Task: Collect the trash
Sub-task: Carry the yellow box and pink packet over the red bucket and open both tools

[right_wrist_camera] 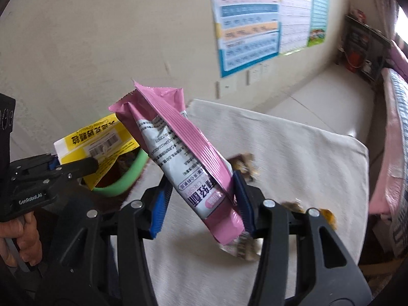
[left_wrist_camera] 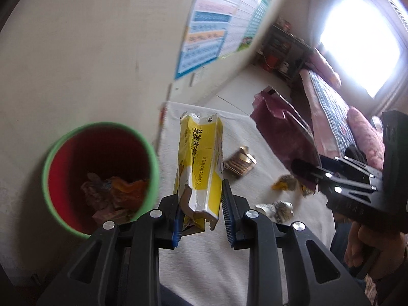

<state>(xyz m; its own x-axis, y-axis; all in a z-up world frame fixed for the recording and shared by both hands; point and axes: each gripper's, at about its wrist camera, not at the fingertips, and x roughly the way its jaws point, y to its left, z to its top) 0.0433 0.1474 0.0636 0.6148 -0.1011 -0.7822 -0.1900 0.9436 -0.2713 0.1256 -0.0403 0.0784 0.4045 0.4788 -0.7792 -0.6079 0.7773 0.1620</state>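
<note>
My left gripper [left_wrist_camera: 202,219] is shut on a torn yellow and white carton [left_wrist_camera: 200,163] and holds it beside a red bin with a green rim [left_wrist_camera: 99,176] that has wrappers inside. My right gripper [right_wrist_camera: 201,204] is shut on a pink and white snack bag [right_wrist_camera: 183,158], held above the white cloth [right_wrist_camera: 293,153]. In the left wrist view the right gripper [left_wrist_camera: 306,172] holds the pink bag [left_wrist_camera: 283,127]. In the right wrist view the left gripper [right_wrist_camera: 76,164] holds the yellow carton [right_wrist_camera: 102,137] over the bin's green rim [right_wrist_camera: 127,176].
Several crumpled wrappers [left_wrist_camera: 241,162] lie on the white cloth [left_wrist_camera: 204,255], one gold [left_wrist_camera: 288,182], one silver [left_wrist_camera: 276,207]. A poster [right_wrist_camera: 255,20] hangs on the wall. A bed with pink bedding [left_wrist_camera: 339,117] stands to the right, shelves [left_wrist_camera: 280,48] behind.
</note>
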